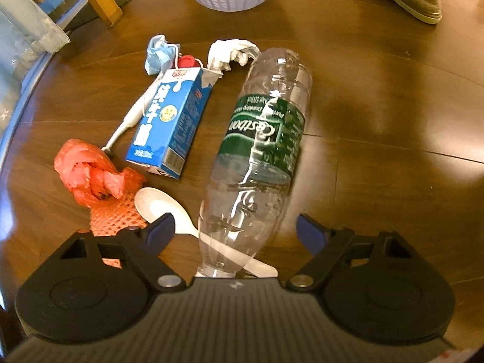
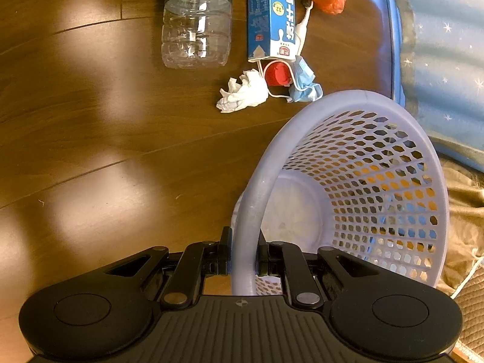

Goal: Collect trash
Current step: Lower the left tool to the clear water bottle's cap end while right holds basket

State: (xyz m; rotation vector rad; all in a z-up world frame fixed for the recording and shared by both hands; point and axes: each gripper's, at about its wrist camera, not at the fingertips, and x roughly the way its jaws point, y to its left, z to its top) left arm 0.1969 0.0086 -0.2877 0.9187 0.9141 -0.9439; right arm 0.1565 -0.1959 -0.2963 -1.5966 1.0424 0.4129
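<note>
On the wooden floor (image 1: 378, 115), the left gripper (image 1: 234, 231) spreads wide around a clear bottle (image 1: 263, 151), not touching. The right gripper (image 2: 243, 260) pinches the basket (image 2: 357, 103) rim.

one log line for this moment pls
left gripper: open over bottle | right gripper: shut on basket rim | basket: empty
</note>
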